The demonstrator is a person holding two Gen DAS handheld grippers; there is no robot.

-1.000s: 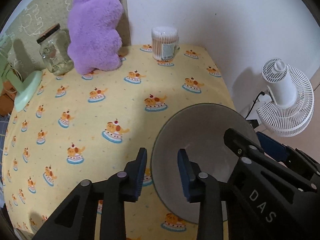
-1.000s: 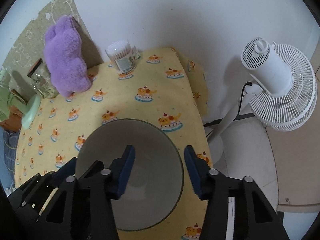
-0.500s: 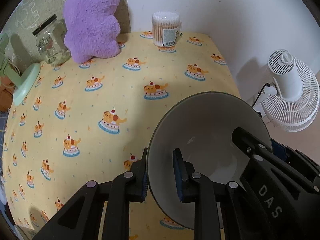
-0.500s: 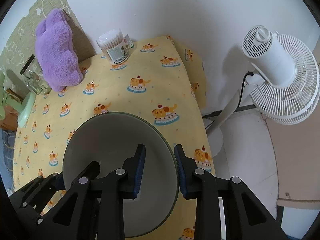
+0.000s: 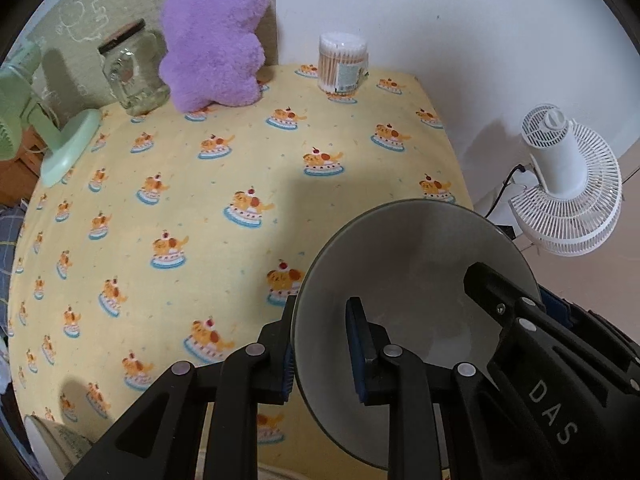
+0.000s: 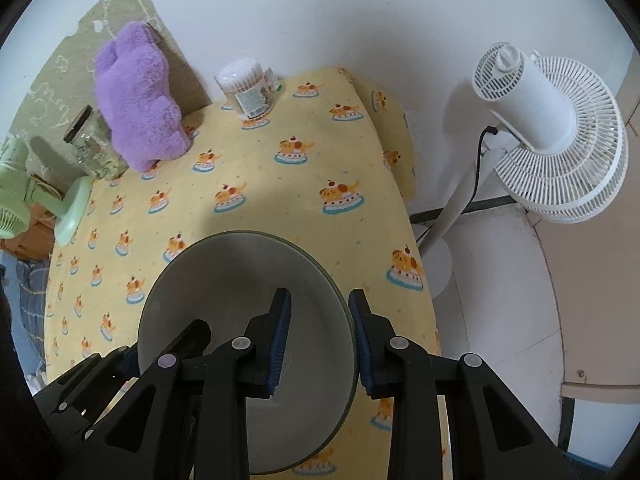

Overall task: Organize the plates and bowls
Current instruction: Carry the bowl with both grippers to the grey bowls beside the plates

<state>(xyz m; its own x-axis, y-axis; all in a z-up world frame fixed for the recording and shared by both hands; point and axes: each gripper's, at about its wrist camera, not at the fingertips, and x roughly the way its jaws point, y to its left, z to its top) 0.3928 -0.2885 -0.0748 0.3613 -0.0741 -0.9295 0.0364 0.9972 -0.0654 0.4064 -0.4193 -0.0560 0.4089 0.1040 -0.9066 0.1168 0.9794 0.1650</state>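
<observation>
A wide grey bowl (image 5: 420, 280) hangs tilted a little above the yellow tablecloth (image 5: 200, 200), near the table's right edge. My left gripper (image 5: 322, 312) is shut on the bowl's left rim, one pad outside and one inside. My right gripper (image 6: 319, 300) is shut on the opposite rim of the bowl (image 6: 240, 280), pads on either side of the wall. Each view shows the other gripper's black fingers (image 5: 500, 292) reaching into the bowl from the far side. The bowl is empty inside.
At the back stand a purple plush (image 5: 216, 36), a glass jar (image 5: 132, 76) and a tub of cotton swabs (image 5: 342, 62). A green desk fan (image 5: 60, 144) sits at the left. A white floor fan (image 6: 548, 136) stands beside the table's right edge. A white rim (image 5: 44, 444) shows at lower left.
Both grippers closed from open onto the bowl's opposite rims. The bowl then rose slightly off the cloth and tilted, and the table looks a little farther away.
</observation>
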